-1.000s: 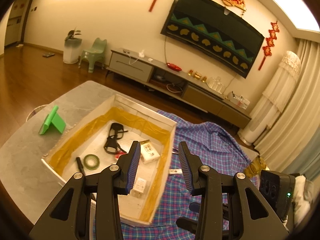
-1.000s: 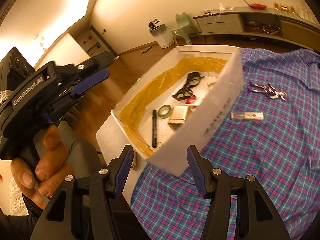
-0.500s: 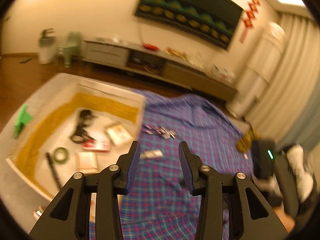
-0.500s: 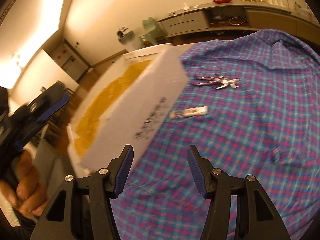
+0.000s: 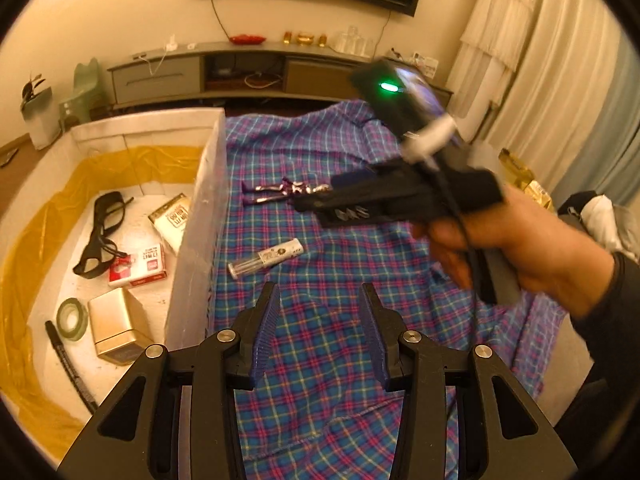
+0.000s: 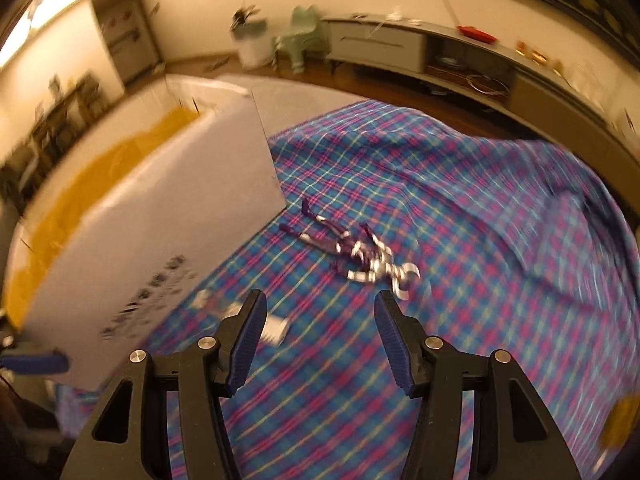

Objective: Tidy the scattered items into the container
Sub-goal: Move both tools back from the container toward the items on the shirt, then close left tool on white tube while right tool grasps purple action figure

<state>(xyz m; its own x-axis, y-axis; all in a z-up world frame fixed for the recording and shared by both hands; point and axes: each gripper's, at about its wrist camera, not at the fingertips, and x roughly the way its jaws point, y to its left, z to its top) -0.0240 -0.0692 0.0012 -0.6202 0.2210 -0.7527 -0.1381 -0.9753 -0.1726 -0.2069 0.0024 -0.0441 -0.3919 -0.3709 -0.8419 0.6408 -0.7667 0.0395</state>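
Two things left outside box (image 5: 200,216): tube (image 5: 265,258) just beside box wall, toy (image 6: 356,252) farther right. Left gripper (image 5: 320,336) swung from box to cloth (image 5: 320,360), wide open, empty. Right gripper (image 6: 320,340) moved toward toy, wide open. Next grab likely.

A plaid cloth (image 5: 320,344) covers the counter; box (image 5: 196,216) at left, tube (image 5: 266,258) and figure (image 5: 286,192) to its right.

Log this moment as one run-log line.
left gripper: open, empty | right gripper: open, empty, above plaid cloth | toy figure, clear tube: outside box
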